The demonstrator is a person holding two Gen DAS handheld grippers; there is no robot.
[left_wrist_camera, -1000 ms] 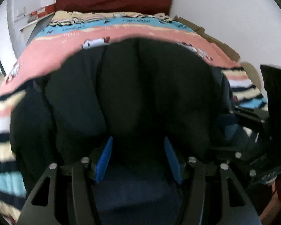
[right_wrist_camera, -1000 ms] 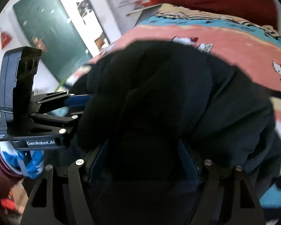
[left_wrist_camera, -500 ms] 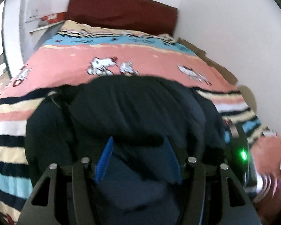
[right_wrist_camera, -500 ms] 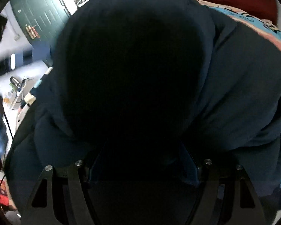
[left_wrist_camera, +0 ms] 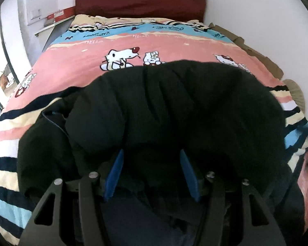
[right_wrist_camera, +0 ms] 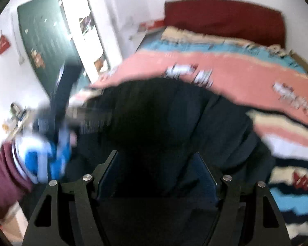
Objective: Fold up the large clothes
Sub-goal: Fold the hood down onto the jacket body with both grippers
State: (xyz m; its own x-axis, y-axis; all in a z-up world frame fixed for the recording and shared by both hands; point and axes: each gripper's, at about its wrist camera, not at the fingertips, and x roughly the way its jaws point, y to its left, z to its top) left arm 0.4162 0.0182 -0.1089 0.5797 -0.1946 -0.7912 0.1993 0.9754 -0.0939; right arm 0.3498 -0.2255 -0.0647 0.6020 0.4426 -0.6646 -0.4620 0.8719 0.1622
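Between the left gripper's (left_wrist_camera: pixel 151 160) blue fingers (left_wrist_camera: pixel 115 174) there's a thick bunch of the dark jacket (left_wrist_camera: pixel 174 106). The jaws stand fairly wide apart with fabric packed into the gap and spilling over both pads, so it looks clamped on a fat fold, not pinched thin. Left of those jaws the jacket's edge, with a bit of pale stitching, lies on the striped bedspread (left_wrist_camera: pixel 76 51), and there's bare cover out that way. Ahead of the jaws the jacket humps up, and past its far edge the pink cartoon band runs clear up to the dark red headboard (left_wrist_camera: pixel 139 0). Right of the jaws the jacket reaches close to the bed's side, with the white wall just beyond, so it's tighter there.

The right wrist view is blurry. The right gripper's (right_wrist_camera: pixel 157 164) jaws are also spread wide with dark jacket (right_wrist_camera: pixel 164 110) filling the space between them; it seems gripped, but the pad contact is lost in shadow. Left of them sits the person's blue-and-white gloved hand (right_wrist_camera: pixel 43 155) on the other tool, close by. Ahead and right is open bedspread (right_wrist_camera: pixel 246 73).
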